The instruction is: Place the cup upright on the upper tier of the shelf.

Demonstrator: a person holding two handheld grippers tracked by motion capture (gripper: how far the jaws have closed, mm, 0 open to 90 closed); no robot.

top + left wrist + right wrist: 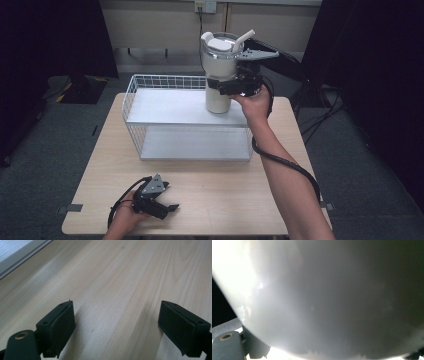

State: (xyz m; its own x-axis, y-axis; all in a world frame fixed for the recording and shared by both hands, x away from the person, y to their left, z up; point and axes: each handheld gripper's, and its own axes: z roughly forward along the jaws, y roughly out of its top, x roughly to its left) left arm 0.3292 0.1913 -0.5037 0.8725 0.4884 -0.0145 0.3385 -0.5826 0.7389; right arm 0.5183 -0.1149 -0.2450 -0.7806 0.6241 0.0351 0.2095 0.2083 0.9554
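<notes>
The table carries a white wire rack at its far half. My tumbler stands upright, long axis vertical, over the rack's top shelf toward its right end; whether its base touches the shelf I cannot tell. My right gripper clamps its waist from the right. My left gripper rests released near the table's front edge, well apart, jaws spread over bare wood.
</notes>
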